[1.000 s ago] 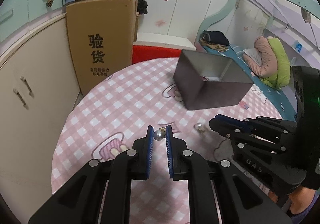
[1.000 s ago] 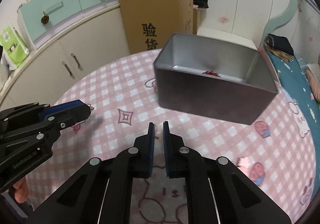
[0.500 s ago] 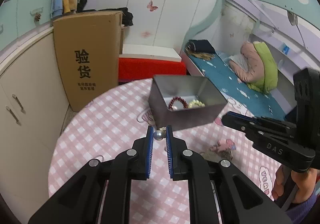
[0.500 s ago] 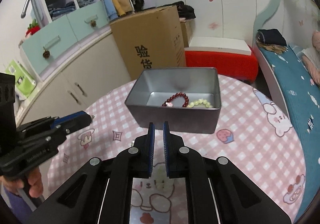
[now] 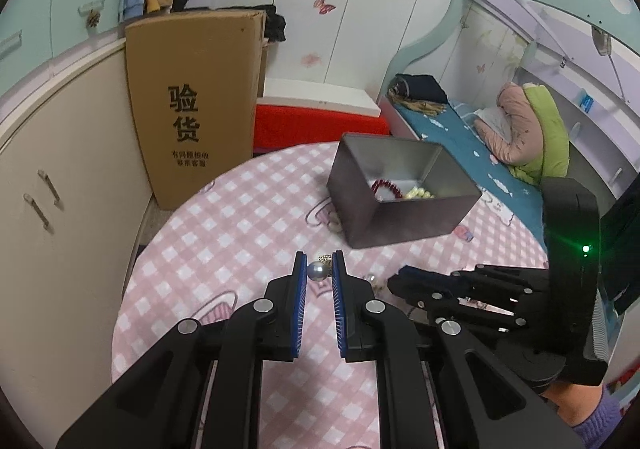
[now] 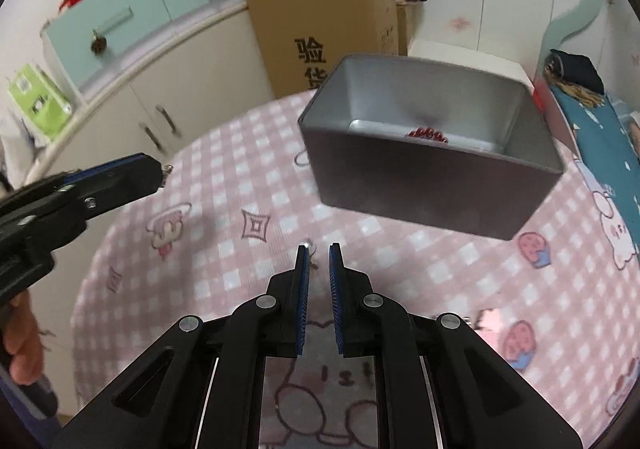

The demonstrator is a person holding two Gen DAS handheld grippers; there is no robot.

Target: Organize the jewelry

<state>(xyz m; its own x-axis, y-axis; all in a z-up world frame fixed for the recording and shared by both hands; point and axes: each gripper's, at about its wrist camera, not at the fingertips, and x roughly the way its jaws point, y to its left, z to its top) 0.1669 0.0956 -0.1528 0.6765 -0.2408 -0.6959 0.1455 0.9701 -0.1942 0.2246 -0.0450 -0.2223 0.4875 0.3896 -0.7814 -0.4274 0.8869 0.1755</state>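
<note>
My left gripper [image 5: 319,269] is shut on a grey pearl earring [image 5: 317,271] with a small gold top, held above the pink checked table [image 5: 224,233]. The grey metal tin [image 5: 404,209] stands ahead to the right and holds a red bead bracelet [image 5: 386,186] and a pale bead bracelet [image 5: 420,193]. My right gripper [image 6: 319,255] hangs low over the table in front of the tin [image 6: 432,185], jaws a narrow gap apart and empty, with a second small earring [image 6: 310,249] on the cloth at its tips. That earring also shows in the left wrist view [image 5: 371,280].
A tall cardboard box [image 5: 192,97] leans at the table's far left edge beside cream cupboards [image 5: 60,185]. A red and white stool [image 5: 316,117] stands behind the table. A bed [image 5: 480,153] lies to the right.
Both grippers have dropped back toward the table. The tin looks nearer and larger in the right wrist view. The left gripper still holds the pearl earring.
</note>
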